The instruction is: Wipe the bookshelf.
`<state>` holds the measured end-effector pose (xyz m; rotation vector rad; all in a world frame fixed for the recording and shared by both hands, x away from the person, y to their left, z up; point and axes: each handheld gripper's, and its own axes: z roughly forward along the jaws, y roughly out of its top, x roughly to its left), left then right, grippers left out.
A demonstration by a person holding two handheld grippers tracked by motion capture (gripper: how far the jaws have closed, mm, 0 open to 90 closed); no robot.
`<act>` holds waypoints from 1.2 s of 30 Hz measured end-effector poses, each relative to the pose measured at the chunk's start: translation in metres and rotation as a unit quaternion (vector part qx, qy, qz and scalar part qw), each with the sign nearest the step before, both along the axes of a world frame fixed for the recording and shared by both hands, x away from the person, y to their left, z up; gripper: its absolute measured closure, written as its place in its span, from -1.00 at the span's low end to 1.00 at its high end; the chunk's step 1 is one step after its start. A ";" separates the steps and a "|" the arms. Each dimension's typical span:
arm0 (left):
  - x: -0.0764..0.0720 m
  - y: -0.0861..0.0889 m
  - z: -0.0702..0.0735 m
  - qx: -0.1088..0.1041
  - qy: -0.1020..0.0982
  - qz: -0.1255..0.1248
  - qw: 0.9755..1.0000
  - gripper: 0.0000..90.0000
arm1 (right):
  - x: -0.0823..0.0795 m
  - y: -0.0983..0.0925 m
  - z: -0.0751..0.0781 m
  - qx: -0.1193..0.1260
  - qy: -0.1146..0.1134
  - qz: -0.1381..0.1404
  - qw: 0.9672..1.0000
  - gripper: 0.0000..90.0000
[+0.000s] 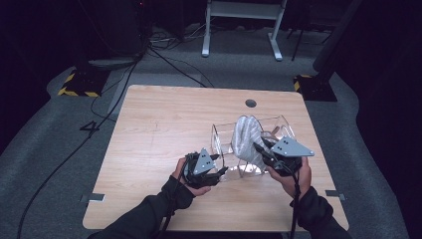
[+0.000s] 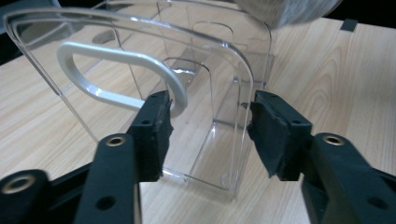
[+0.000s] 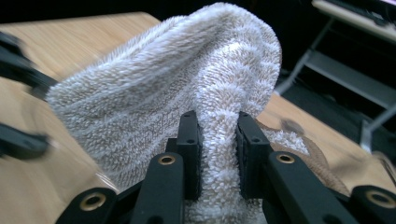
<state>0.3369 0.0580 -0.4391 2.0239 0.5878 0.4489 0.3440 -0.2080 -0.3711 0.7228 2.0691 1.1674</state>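
My right tongs (image 3: 215,140) are clamped on a fold of the grey-white towel (image 3: 187,79), pads sunk in the pile; in the high view the towel (image 1: 246,139) stands bunched up out of the clear acrylic organizer (image 1: 224,134), w/ the right tongs (image 1: 263,149) at its right side. My left tongs (image 2: 208,126) stand apart, jaws either side of the organizer's near end wall (image 2: 140,56); left pad just beside the white handle loop (image 2: 116,56), right pad just beside the wall's curved edge; whether either touches, I cannot tell. High view: left tongs (image 1: 219,169) at the organizer's front-left corner. Table (image 1: 159,124): left half bare wood, open room there; organizer sits right of centre, nearer the right edge. Round cable hole (image 1: 251,103) near the far edge. Writing: a "4" (image 1: 89,128) on the floor left of the table. Hidden: towel's lower part behind the jaws; organizer's inner dividers hard to make out through glare; left edge of the right gripper view blurred.
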 end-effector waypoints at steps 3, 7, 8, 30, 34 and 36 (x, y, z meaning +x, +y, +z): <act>0.001 0.002 -0.002 -0.001 0.003 -0.004 1.000 0.00 | -0.008 0.012 0.008 0.009 0.003 0.024 1.000 0.67; 0.001 0.002 -0.003 0.006 -0.006 -0.020 1.000 0.08 | -0.012 0.030 0.005 -0.003 0.014 0.042 0.999 0.67; 0.001 0.001 -0.004 0.008 -0.006 -0.021 1.000 0.08 | -0.012 0.035 0.002 -0.009 0.017 0.042 0.999 0.67; 0.000 0.004 -0.006 0.022 -0.012 -0.040 0.999 -0.10 | 0.000 0.068 -0.073 -0.096 0.060 0.046 0.993 0.67; 0.001 0.004 -0.004 0.008 -0.011 -0.045 0.999 -0.12 | 0.003 0.065 -0.079 -0.082 0.078 0.047 0.992 0.67; 0.001 0.004 -0.002 0.002 -0.016 -0.045 0.999 -0.14 | 0.004 0.065 -0.087 -0.089 0.089 0.049 0.991 0.66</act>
